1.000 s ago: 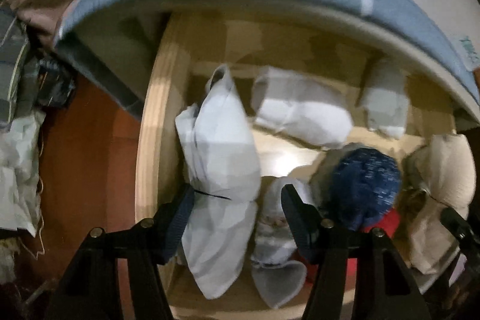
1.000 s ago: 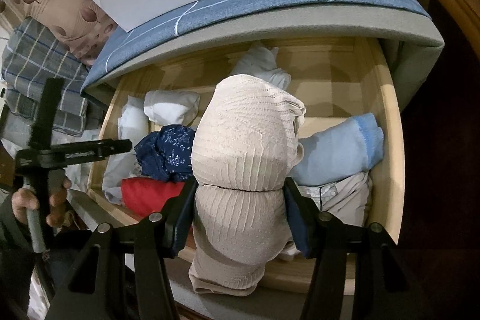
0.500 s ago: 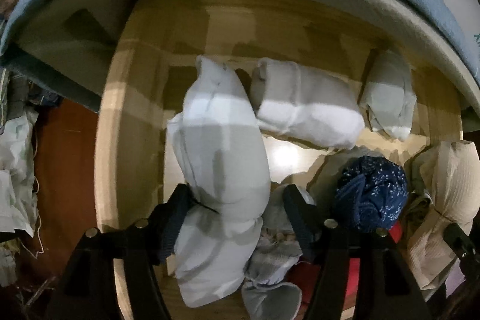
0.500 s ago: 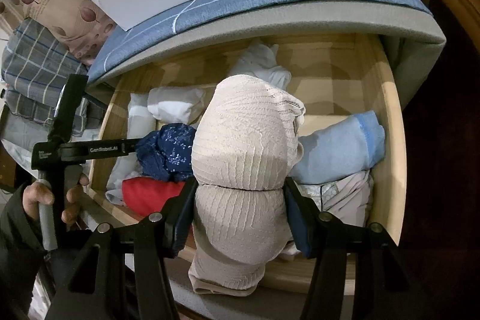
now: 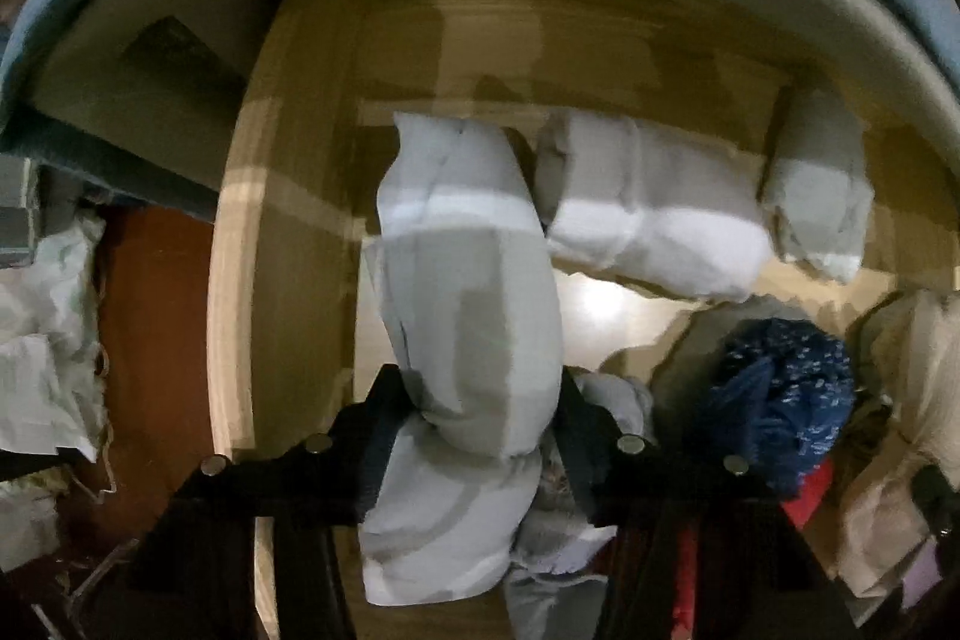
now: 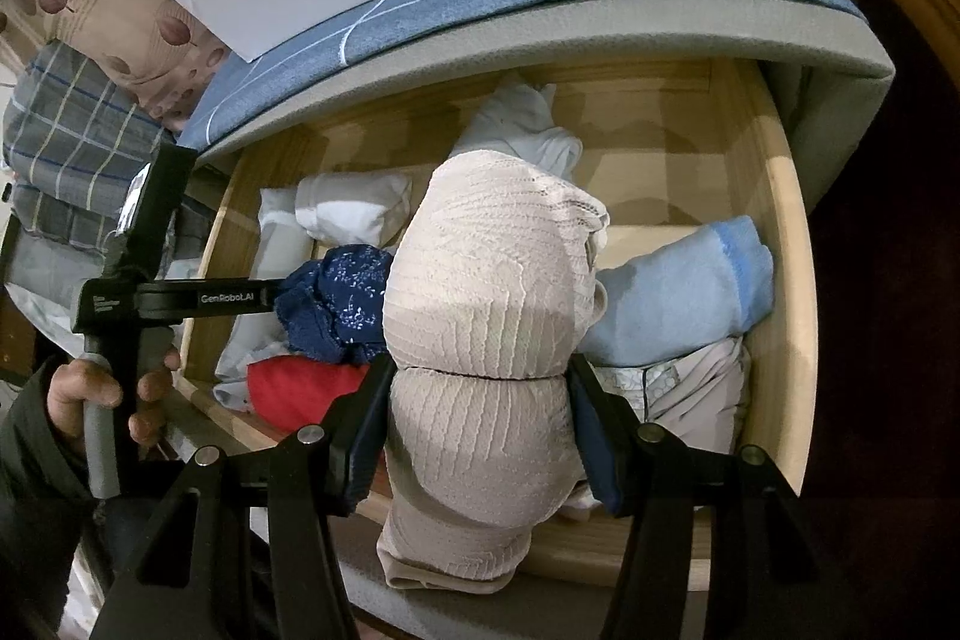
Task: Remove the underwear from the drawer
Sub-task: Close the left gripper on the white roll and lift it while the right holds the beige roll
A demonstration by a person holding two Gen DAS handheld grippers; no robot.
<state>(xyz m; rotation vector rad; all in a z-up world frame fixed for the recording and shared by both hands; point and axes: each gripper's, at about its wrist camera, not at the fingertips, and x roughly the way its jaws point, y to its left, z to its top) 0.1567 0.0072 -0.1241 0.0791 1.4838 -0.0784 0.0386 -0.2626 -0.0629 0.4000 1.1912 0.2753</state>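
Closing on a white roll pinched between its fingers, the left gripper points into the drawer; the right gripper clamps a beige roll above the drawer, where more rolls lie.

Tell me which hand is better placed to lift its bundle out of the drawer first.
Right. The right gripper is already clamped on the beige roll; the left gripper's jaws are closing around the white roll.

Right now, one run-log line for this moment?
left hand-held gripper: closing on pale grey roll | right hand-held gripper: holding beige roll | drawer: open
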